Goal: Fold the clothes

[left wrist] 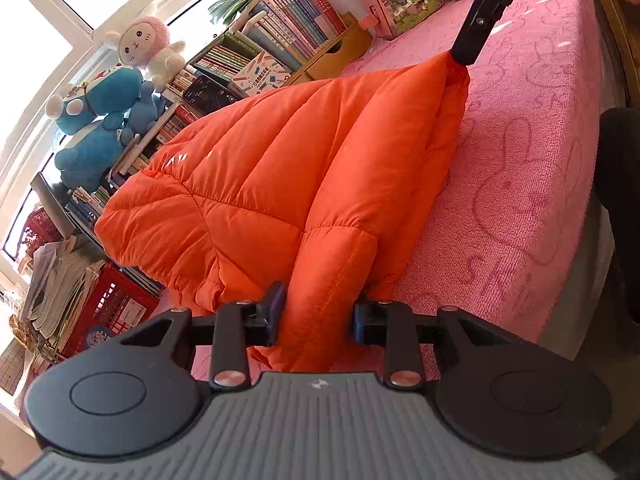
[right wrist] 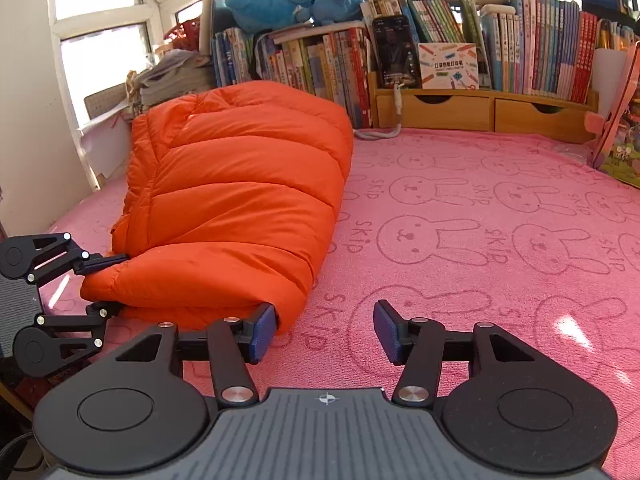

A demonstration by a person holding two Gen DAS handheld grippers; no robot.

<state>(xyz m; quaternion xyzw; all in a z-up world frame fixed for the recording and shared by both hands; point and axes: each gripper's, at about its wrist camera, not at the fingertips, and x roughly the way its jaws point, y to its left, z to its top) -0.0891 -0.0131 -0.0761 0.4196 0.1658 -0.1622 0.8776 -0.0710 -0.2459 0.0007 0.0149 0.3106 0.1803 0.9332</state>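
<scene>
Pink rabbit-print cloth covers the desk, with bookshelves and plush toys behind. Left tool has its two pads set wide around a thick bunch of the orange puffer jacket, pressing into it at the near edge, likely to pin the layers so they don't spring apart. Right tool stands open with nothing between its pads, one pad just touching the jacket's near corner, perhaps to tidy that edge. Outward, the jacket lies doubled into a plump bundle on the left part of the desk.
</scene>
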